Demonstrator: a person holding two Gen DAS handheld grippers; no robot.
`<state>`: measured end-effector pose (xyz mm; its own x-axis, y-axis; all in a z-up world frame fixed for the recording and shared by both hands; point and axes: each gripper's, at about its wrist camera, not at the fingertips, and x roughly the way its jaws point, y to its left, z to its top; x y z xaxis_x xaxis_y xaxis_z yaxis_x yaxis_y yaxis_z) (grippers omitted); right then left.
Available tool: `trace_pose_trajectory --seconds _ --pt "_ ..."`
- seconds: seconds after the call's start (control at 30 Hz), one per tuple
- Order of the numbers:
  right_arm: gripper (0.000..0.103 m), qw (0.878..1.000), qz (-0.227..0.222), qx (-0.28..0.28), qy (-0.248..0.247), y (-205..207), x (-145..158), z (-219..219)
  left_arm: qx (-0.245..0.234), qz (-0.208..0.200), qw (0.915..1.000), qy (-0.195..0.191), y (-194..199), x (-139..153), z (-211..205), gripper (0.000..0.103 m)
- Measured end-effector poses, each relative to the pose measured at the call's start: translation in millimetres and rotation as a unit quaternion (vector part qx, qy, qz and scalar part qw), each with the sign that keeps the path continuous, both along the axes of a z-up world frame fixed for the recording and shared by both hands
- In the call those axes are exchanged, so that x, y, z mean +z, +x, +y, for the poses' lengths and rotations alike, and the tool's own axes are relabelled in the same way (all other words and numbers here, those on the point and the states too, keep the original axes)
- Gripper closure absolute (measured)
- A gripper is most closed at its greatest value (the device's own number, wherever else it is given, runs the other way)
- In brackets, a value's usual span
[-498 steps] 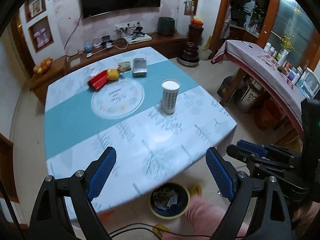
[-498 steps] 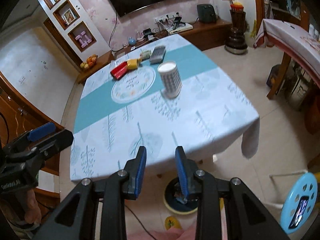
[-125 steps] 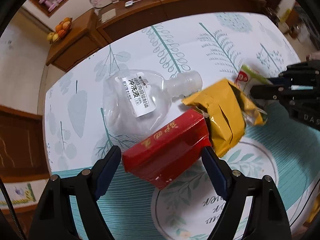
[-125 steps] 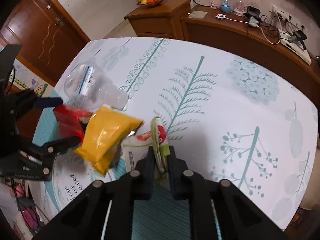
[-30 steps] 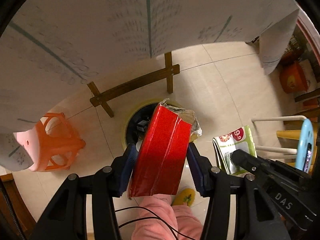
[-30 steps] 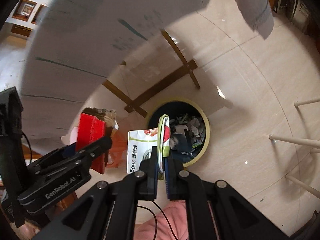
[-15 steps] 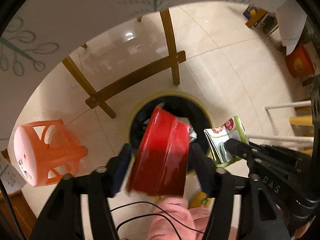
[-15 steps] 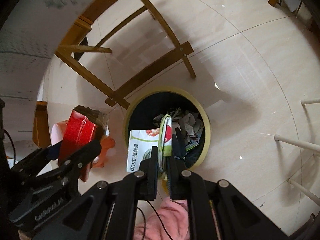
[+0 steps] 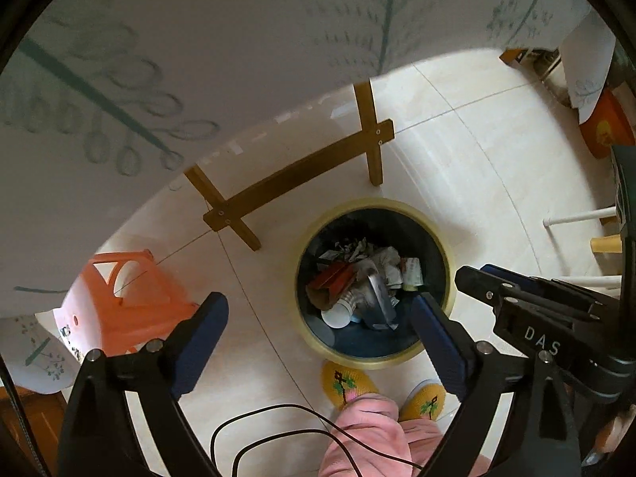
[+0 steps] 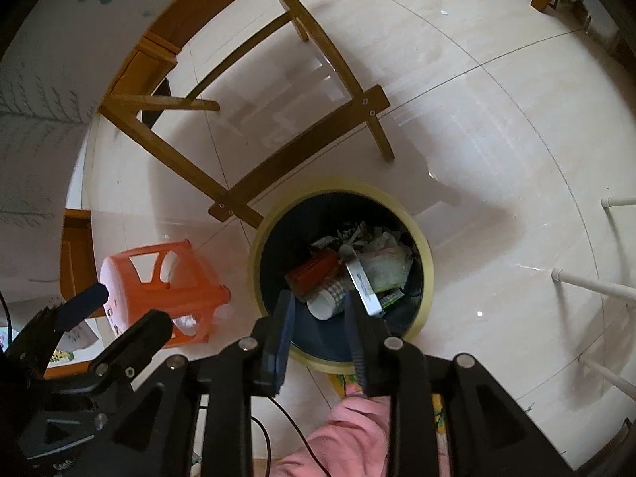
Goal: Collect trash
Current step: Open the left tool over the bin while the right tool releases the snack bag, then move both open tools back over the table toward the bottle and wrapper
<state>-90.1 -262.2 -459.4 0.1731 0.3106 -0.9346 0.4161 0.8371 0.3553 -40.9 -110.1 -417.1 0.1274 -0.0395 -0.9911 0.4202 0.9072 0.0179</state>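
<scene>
A round trash bin with a yellow rim (image 9: 397,203) (image 10: 427,258) stands on the tiled floor below both grippers. Inside it lie the red box (image 9: 332,276) (image 10: 312,268), a white paper cup (image 9: 336,318) (image 10: 324,304), crumpled paper and a white-green packet (image 10: 383,266). My left gripper (image 9: 318,316) is open wide and empty above the bin. My right gripper (image 10: 318,304) is open and empty, just above the bin's near side; it also shows in the left wrist view (image 9: 489,278).
An orange plastic stool (image 9: 135,302) (image 10: 159,278) stands left of the bin. The table's wooden legs and crossbar (image 9: 294,179) (image 10: 302,159) are behind it, with the tablecloth edge (image 9: 198,59) overhead. My yellow slippers (image 9: 346,383) and pink trouser leg (image 9: 369,433) are just below the bin.
My left gripper has opened and the red box has dropped into the bin. My right gripper has opened and the white-green packet has dropped into the bin.
</scene>
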Motion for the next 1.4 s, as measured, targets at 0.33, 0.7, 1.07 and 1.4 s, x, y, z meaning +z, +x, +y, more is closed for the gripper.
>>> trace_pose_trajectory --seconds 0.33,0.7,1.07,1.4 --pt "0.076 0.999 -0.027 -0.023 0.007 -5 54 -9 0.025 -0.025 0.9992 -0.019 -9 72 4 0.011" --pt "0.076 0.997 -0.07 -0.016 0.025 -34 175 -10 0.054 -0.065 0.995 -0.054 -40 202 11 0.011" --pt "0.076 0.99 -0.133 0.036 0.001 -82 310 -9 0.048 -0.122 0.9879 -0.083 -89 323 17 0.011" --pt "0.076 0.974 -0.211 0.073 -0.026 -91 382 -9 0.06 -0.189 0.9769 -0.08 -104 401 35 0.011"
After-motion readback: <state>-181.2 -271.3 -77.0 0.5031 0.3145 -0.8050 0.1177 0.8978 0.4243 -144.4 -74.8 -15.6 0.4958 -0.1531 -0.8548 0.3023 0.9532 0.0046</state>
